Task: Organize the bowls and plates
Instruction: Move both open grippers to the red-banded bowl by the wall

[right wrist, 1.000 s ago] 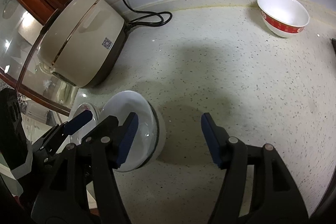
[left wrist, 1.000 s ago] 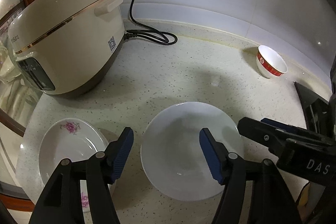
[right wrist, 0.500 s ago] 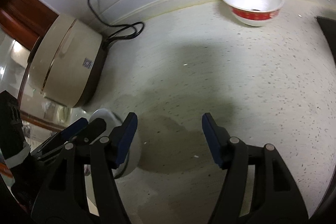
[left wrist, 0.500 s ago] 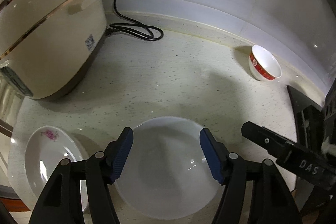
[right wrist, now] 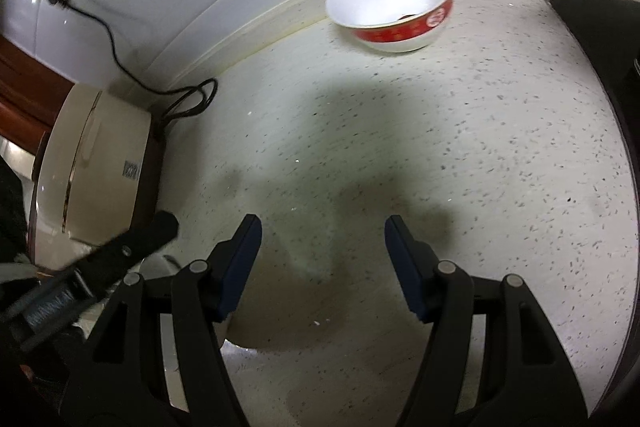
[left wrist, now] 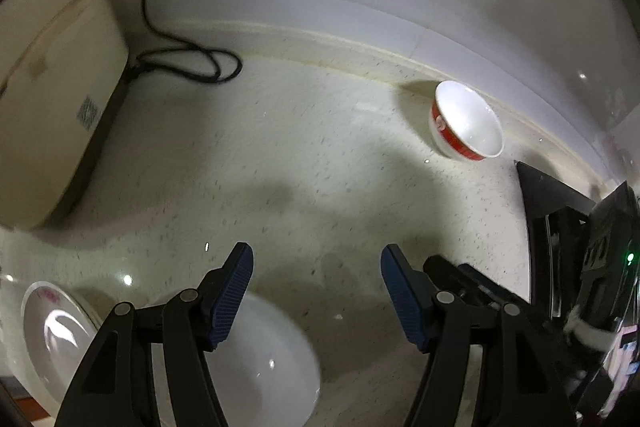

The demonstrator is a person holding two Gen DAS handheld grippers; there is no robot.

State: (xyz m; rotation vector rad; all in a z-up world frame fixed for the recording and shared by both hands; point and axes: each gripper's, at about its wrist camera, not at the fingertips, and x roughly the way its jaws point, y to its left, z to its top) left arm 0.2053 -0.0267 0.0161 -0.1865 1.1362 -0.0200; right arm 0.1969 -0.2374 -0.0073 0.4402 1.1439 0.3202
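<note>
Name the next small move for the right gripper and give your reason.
Probably carry the right gripper forward toward the red-banded bowl. Its jaws are open with only bare countertop between them, and the bowl stands alone, upright, by the back wall, apart from the white plates near the left gripper.

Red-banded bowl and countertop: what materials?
Red-banded bowl: likely glazed ceramic or porcelain; glossy white inside, printed red band, sharp highlights. Could be melamine. Countertop: looks like polished speckled stone or quartz composite; dark flecks in cream, faint reflections.
</note>
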